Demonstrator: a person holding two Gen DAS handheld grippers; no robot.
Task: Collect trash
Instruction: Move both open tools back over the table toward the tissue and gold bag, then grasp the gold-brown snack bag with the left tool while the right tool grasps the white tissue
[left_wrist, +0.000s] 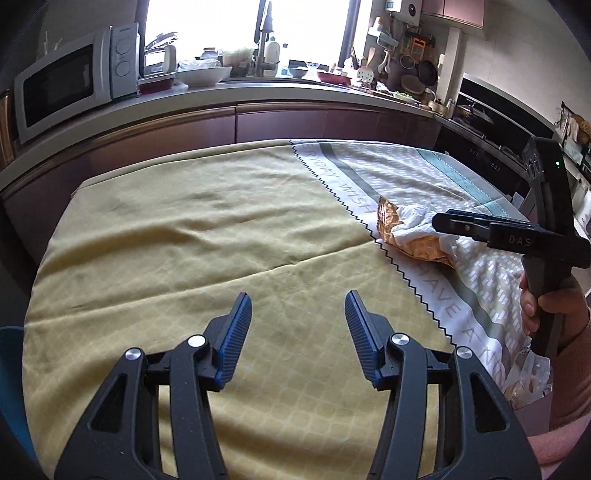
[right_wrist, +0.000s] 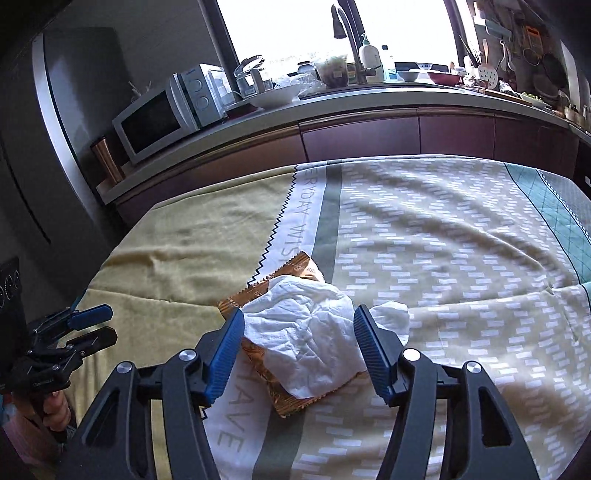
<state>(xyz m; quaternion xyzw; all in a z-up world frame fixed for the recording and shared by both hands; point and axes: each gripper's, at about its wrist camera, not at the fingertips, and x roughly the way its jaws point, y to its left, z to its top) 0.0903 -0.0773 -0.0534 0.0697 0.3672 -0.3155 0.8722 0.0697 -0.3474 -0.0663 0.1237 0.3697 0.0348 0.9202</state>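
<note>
Kitchen surface under a tablecloth holds a crumpled tissue on a gold wrapper. My right gripper has its jaws spread around the tissue, so I should lower and pinch both layers; my left gripper waits, jaws spread, holding nothing.

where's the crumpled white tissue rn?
In the right wrist view the white tissue lies on the gold wrapper, between the open jaws of the right gripper, by the tablecloth's zigzag seam.

One wrapper, one tissue, seemingly; two claws.

Cloth-covered table, wrapper, tissue
</note>
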